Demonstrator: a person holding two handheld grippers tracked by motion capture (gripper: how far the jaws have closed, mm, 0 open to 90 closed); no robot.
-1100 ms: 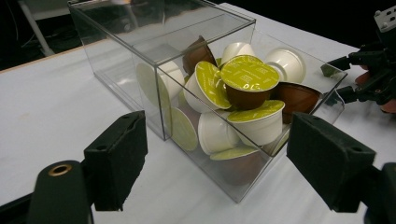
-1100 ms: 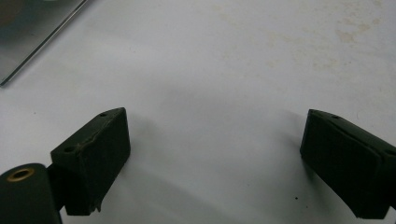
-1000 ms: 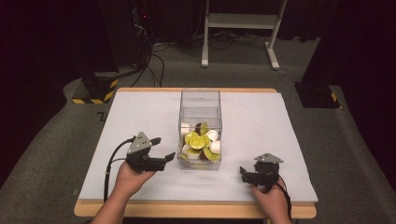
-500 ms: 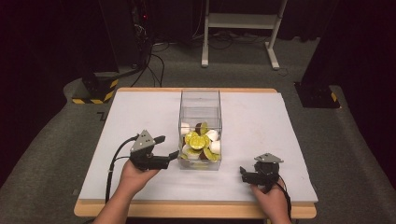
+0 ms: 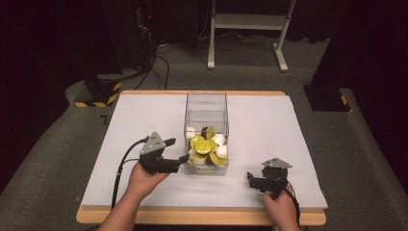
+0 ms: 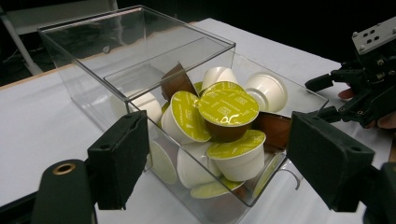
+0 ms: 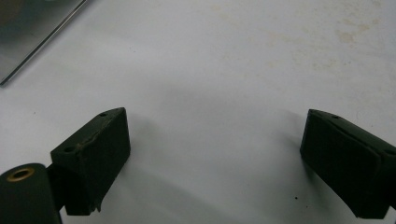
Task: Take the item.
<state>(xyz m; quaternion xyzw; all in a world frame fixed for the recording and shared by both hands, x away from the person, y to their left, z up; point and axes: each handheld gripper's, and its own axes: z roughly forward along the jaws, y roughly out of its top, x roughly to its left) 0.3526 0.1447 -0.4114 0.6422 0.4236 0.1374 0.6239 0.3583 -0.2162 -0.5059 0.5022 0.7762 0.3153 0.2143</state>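
Two tools are sitting over the white table (image 5: 288, 125), one in each hand. At the centre of the high view a clear plastic box (image 5: 206, 103) is standing open-topped, and a heap of coffee capsules (image 5: 207, 147) is lying at its near end while its far end is showing bare. In the left gripper view the capsules (image 6: 219, 126) are piling up in the middle of the frame: white cups and brown cups, most with lime-green foil lids, some tipped on their sides. Small print is showing on the green lids, too fine to read.

At lower left of the high view the left tool (image 5: 177, 151) is hovering just beside the box's near left corner, its jaws spread wide and gripping nothing; in its own view the pads are framing the box corner. At lower right the right tool (image 5: 250, 180) is resting low over bare table, well apart from the box, with jaws spread wide and empty as well.
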